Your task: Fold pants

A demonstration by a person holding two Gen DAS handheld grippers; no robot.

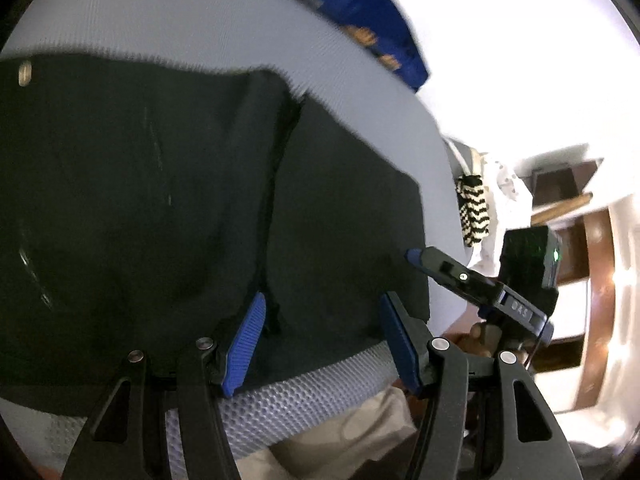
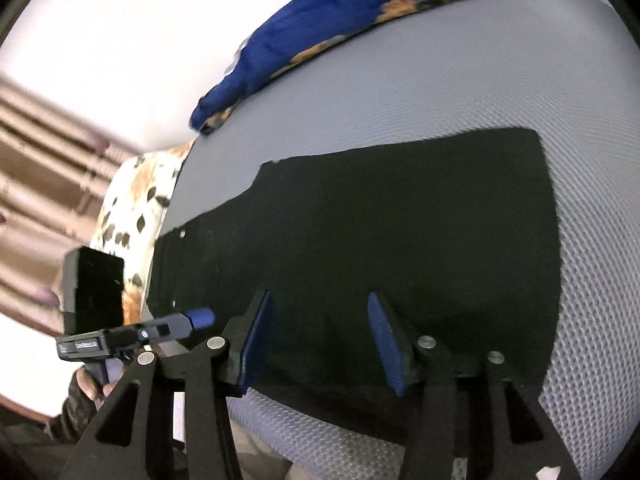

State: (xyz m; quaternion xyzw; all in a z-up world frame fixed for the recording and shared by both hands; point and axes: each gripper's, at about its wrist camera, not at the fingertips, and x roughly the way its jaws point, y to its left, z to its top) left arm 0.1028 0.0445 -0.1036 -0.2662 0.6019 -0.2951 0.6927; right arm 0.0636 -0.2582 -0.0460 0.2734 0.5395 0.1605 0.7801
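Black pants lie flat on a grey mesh mattress, with a small metal button at the far left. My left gripper is open, its blue pads over the pants' near edge beside a fold line. In the right wrist view the pants lie spread out, legs stacked, hems to the right. My right gripper is open just above the pants' near edge. Each gripper shows in the other's view: the right one and the left one.
A blue blanket with orange flowers lies along the mattress's far edge. A spotted pillow lies at the left end. A striped black-and-white cloth hangs by the bed's right side, with wooden furniture beyond.
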